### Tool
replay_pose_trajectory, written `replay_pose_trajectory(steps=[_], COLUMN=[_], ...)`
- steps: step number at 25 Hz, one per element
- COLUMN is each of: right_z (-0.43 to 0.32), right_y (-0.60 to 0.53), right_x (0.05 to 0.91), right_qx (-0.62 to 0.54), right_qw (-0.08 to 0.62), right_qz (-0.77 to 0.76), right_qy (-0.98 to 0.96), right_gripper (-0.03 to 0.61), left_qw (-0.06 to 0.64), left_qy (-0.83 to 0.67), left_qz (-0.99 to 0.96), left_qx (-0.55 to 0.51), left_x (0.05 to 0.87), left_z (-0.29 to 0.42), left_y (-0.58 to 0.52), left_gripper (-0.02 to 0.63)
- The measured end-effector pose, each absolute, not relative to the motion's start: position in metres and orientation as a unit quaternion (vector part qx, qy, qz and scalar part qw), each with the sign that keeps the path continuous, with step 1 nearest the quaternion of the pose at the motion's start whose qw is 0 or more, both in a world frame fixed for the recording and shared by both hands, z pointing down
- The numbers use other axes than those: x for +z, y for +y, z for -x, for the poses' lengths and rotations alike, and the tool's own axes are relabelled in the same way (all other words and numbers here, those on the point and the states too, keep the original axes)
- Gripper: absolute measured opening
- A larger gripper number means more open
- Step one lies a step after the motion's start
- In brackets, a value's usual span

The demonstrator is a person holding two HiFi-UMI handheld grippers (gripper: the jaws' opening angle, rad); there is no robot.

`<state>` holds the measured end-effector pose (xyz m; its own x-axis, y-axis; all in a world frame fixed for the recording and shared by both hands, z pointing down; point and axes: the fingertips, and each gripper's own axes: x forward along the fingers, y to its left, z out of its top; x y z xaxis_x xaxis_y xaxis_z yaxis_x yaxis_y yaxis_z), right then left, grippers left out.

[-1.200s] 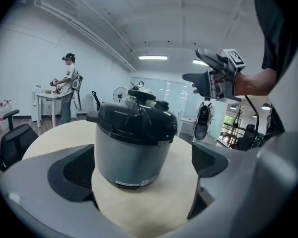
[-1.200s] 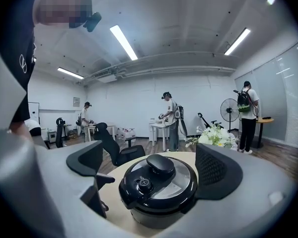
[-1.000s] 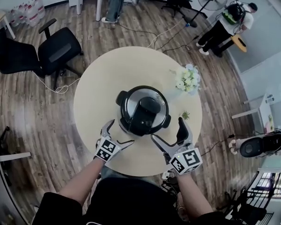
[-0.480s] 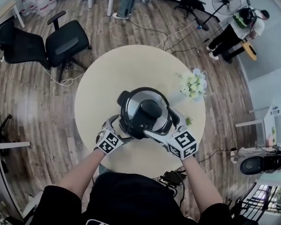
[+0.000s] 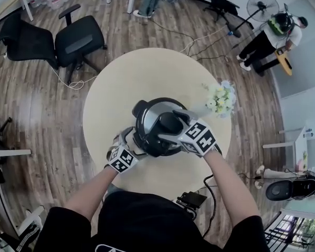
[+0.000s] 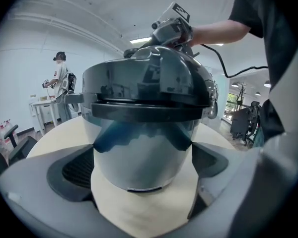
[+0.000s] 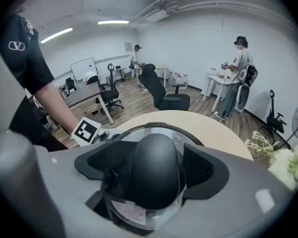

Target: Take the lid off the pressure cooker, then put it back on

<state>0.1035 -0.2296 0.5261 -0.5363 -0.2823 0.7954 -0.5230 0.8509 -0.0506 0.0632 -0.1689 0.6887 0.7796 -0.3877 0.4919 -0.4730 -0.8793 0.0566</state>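
My right gripper [image 7: 156, 172] has just been closing its jaws. The lid handle [image 7: 154, 157] sits right between them, with a sliver of gap on one side. My left gripper [image 6: 141, 182] is spread wide, with the pressure cooker [image 6: 139, 152] between its jaws and the lid [image 6: 154, 78] on.

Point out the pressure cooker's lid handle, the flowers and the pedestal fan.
lid handle [image 7: 154, 170]: right gripper view, top of its black dome.
flowers [image 5: 221, 100]: head view, middle of the white bunch.
pedestal fan [image 5: 259, 7]: head view, its round cage.
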Motion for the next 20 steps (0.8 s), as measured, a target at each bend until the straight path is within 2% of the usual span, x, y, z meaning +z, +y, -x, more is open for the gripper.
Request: replay_pose_trajectory(steps=[3, 5, 13, 20], right_z=[-0.104, -0.104, -0.102, -0.104], right_y=[-0.234, -0.236, -0.240, -0.243], right_x=[0.540, 0.546, 0.547, 0.548], right_qx=[0.137, 0.138, 0.164, 0.188], right_qw=[0.464, 0.478, 0.466, 0.486], right_qz=[-0.200, -0.186, -0.213, -0.263], right_qy=[-0.852, -0.847, -0.843, -0.812], right_gripper=[0.419, 0.318, 0.293, 0.285], left_qw=[0.088, 0.089, 0.091, 0.094], left_qy=[-0.231, -0.231, -0.231, -0.235], left_qz=[-0.938, -0.938, -0.938, -0.936], left_qx=[0.241, 0.242, 0.243, 0.244], left_x=[0.689, 0.691, 0.690, 0.689], left_z=[-0.064, -0.065, -0.063, -0.064], left_y=[-0.170, -0.169, -0.168, -0.167], left_gripper=[0.591, 0.591, 0.591, 0.591])
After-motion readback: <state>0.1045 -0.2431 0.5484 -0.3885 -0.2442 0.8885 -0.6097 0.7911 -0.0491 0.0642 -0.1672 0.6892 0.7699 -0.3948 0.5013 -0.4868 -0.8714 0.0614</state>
